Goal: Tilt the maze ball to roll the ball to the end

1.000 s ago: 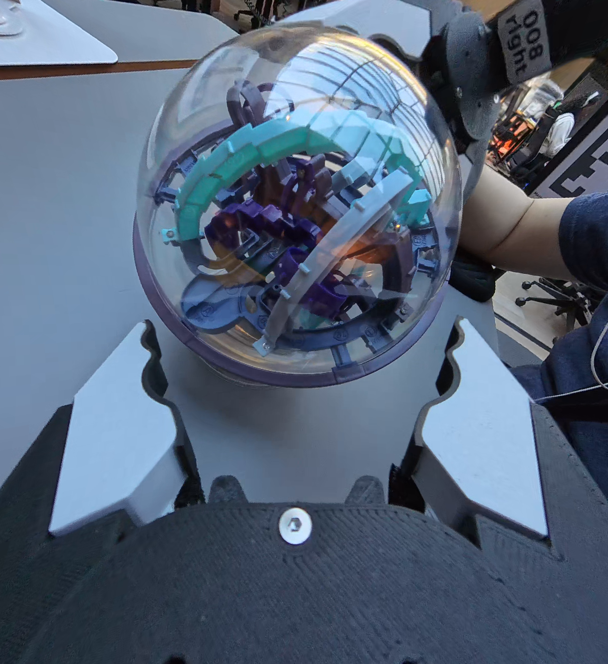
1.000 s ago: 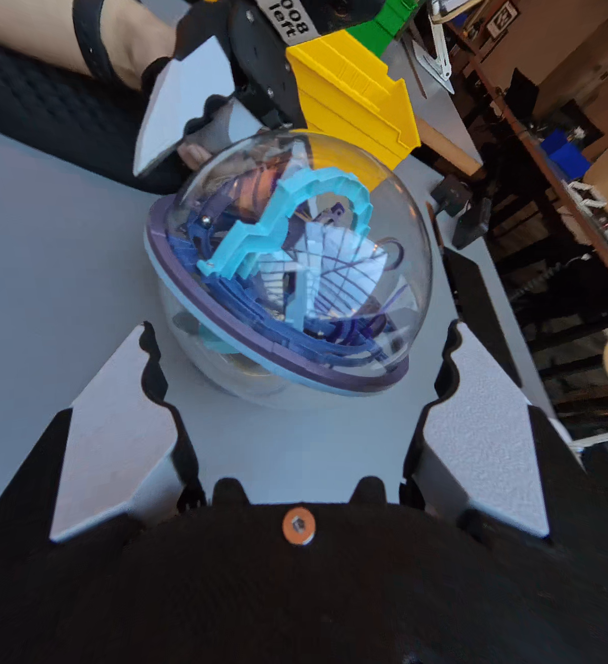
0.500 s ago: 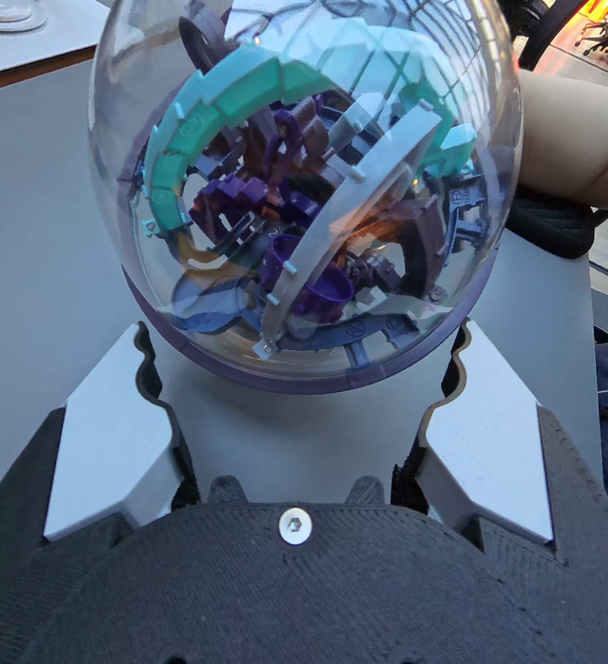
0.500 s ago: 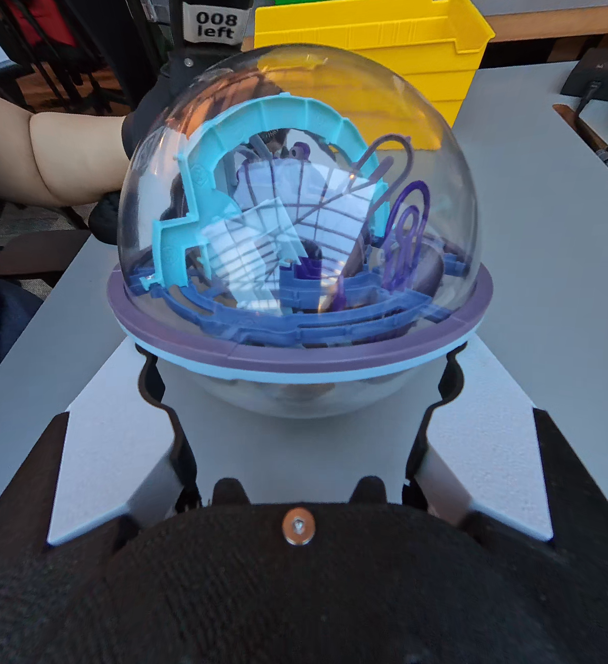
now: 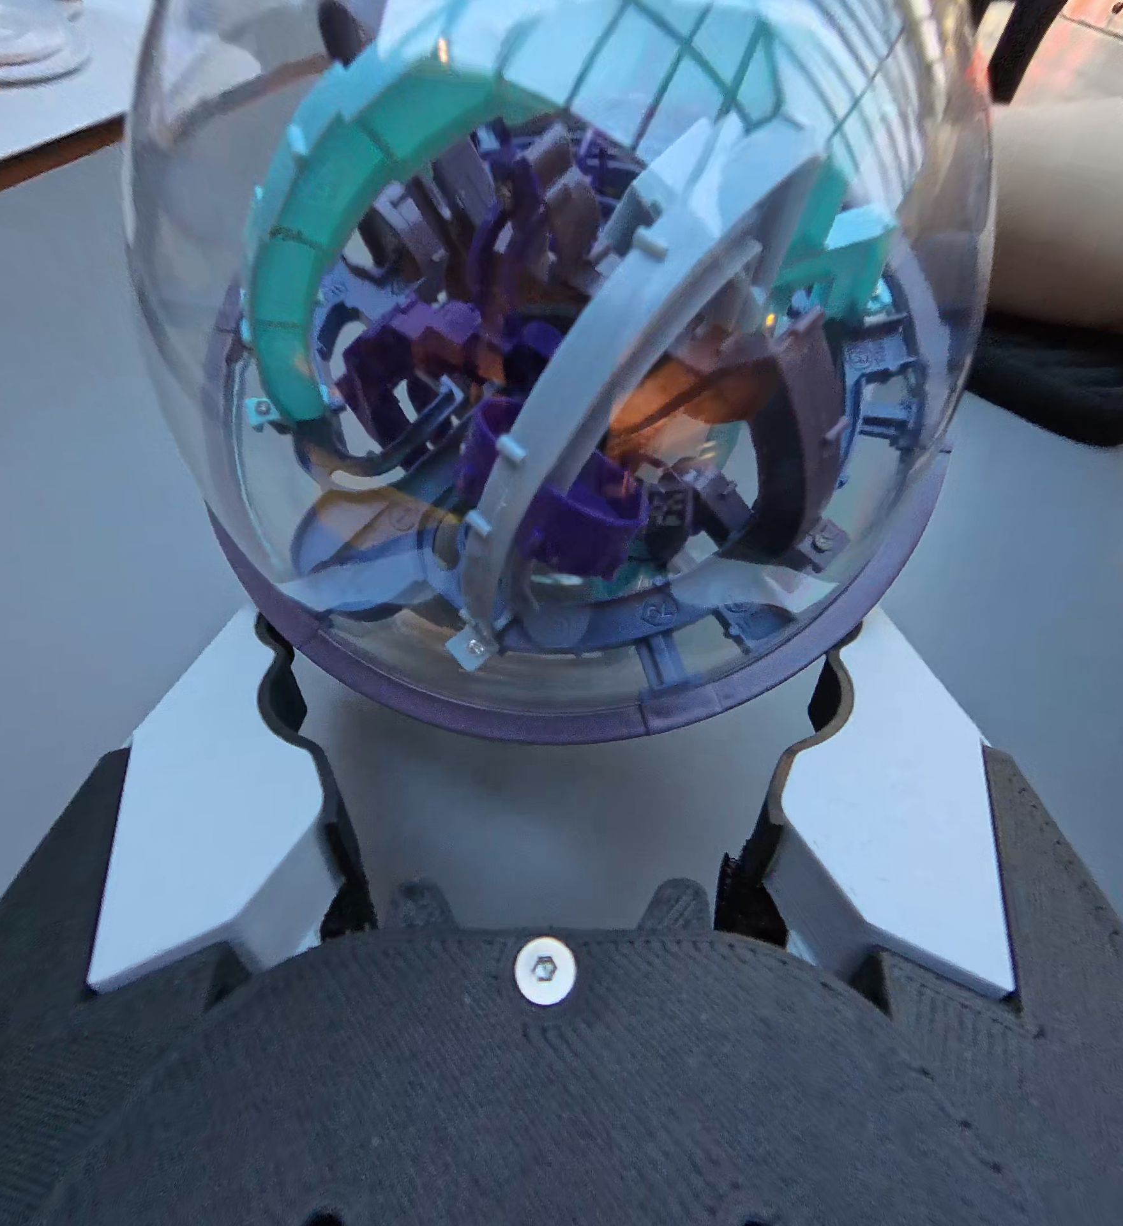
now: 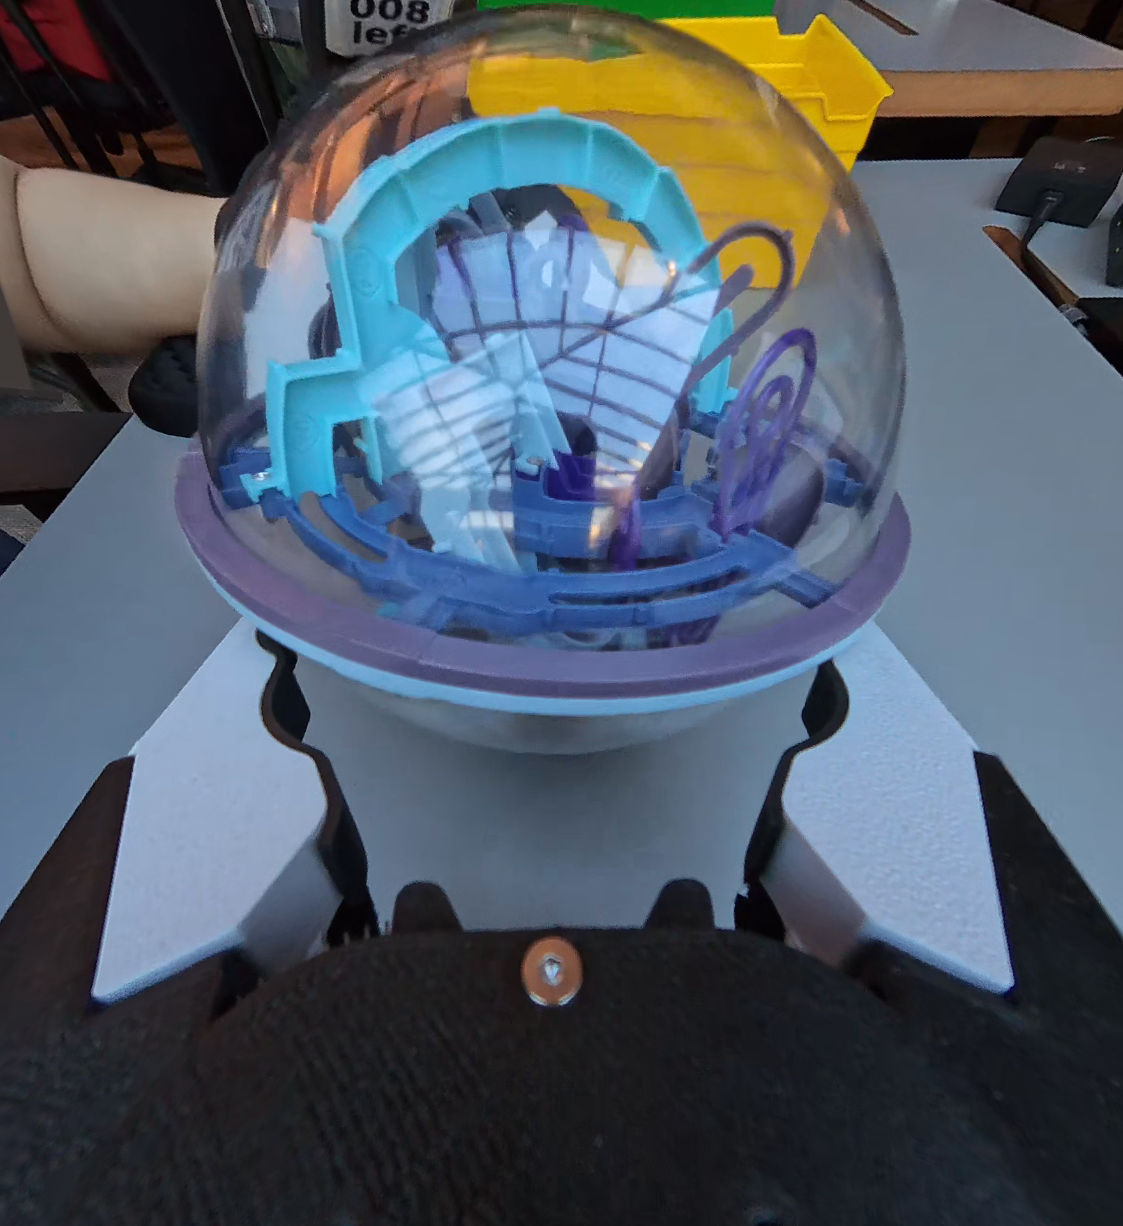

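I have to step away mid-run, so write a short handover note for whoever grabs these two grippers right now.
Left gripper: open, fingers spread at the maze ball's purple rim, one each side; contact cannot be told.
Right gripper: open, fingers spread under the rim from the opposite side.
Maze ball: on the grey table, purple band roughly level in the right wrist view. A yellow bin stands behind it.
Done: both grippers are in place around the ball.
Left: grip it, then tilt it to roll the small ball to the end. I cannot spot the small ball in either view.
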Motion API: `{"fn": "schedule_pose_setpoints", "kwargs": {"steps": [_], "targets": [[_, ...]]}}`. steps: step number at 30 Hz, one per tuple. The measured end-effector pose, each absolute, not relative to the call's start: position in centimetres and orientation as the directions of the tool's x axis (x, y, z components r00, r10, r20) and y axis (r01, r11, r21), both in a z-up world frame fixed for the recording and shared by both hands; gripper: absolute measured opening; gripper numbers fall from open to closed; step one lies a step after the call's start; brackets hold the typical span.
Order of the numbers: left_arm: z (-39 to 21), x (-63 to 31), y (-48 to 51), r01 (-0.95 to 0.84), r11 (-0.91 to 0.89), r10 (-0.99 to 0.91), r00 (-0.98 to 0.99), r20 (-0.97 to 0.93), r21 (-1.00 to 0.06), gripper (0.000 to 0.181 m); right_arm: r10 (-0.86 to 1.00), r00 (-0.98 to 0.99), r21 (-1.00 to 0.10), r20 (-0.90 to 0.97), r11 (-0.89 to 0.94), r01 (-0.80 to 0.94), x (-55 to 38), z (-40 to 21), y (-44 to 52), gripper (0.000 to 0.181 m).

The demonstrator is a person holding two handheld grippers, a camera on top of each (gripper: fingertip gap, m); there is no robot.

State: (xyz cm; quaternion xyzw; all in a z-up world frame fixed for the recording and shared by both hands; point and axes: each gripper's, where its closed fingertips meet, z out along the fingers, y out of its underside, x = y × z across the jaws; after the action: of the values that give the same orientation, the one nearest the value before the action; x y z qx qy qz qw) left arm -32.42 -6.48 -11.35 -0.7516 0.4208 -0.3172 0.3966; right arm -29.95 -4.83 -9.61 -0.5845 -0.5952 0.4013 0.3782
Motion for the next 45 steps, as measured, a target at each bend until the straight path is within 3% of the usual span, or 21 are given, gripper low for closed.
{"fn": "schedule_pose_setpoints", "kwargs": {"steps": [10, 30, 45], "targets": [[-9.7, -32.5, -6.7, -0.316, -0.255, -0.904, 0.414, 0.109, -0.914, 0.155, 0.998, 0.016, -0.963, 0.054, 0.048, 0.266, -30.6, -7.4, -5.3, 0.154], [-6.9, -32.6, -7.6, -0.3, -0.07, -0.917, 0.396, -0.057, -0.951, 0.154, 0.988, 0.089, -0.96, 0.124, 0.096, 0.265, -30.8, -7.5, -6.7, 0.153], [-6.9, -32.6, -7.5, -0.309, -0.045, -0.911, 0.403, -0.087, -0.95, 0.154, 0.988, 0.088, -0.954, 0.13, 0.101, 0.282, -30.8, -8.1, -6.5, 0.153]]}}
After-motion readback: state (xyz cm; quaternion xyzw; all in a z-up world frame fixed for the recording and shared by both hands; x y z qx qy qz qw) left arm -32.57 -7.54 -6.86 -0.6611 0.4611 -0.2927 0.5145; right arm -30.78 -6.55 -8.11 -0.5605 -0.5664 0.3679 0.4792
